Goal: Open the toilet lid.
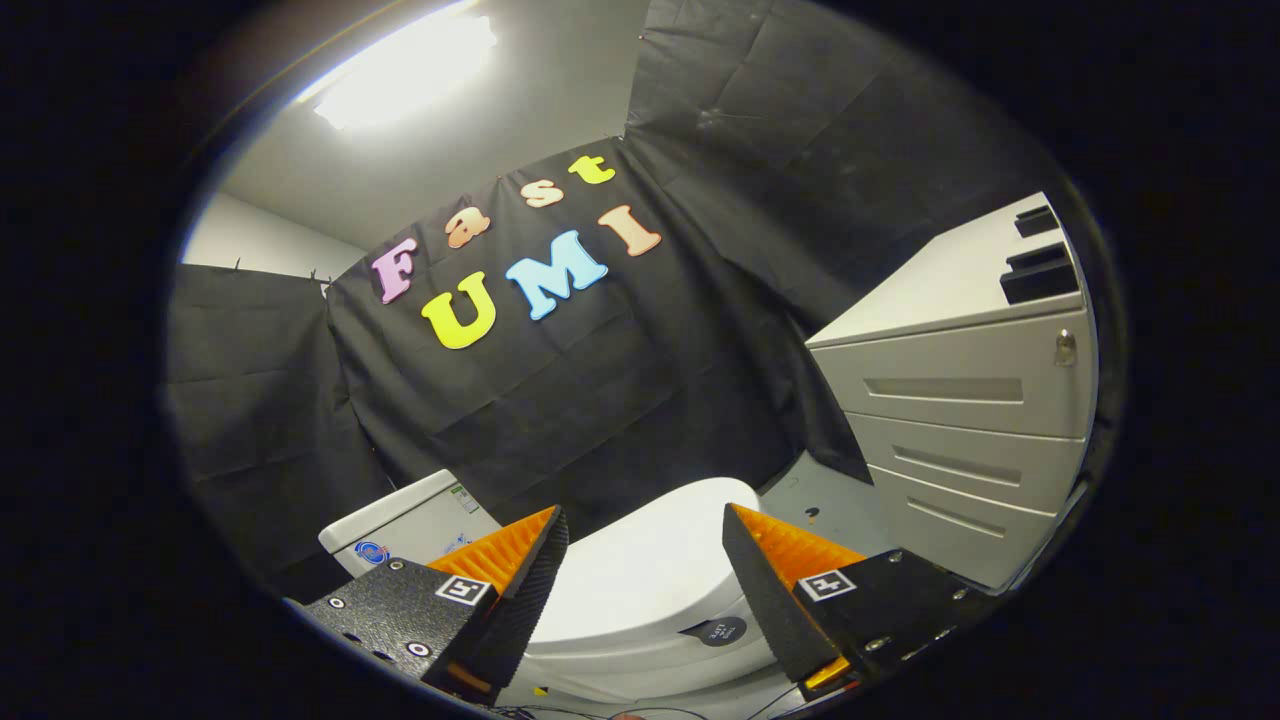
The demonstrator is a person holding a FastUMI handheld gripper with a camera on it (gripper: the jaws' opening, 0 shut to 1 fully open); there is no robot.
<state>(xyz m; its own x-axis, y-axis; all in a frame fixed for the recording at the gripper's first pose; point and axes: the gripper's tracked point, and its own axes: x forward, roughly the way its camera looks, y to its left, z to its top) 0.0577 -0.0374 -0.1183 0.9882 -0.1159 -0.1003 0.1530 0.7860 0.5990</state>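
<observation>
A white toilet stands below and just ahead of my fingers, its lid (645,570) lying flat and closed over the bowl. Its white tank (410,520) sits beyond my left finger, against the black cloth wall. My gripper (645,520) hovers above the lid, open, with a wide gap between the fingers and nothing held. A small dark round sticker (722,630) shows on the bowl's side under the lid rim, beside my right finger.
A grey drawer cabinet (960,400) stands to the right of the toilet, with a strip of grey floor (820,500) between them. Black cloth hangs behind the toilet. A bright ceiling lamp (405,70) glows overhead.
</observation>
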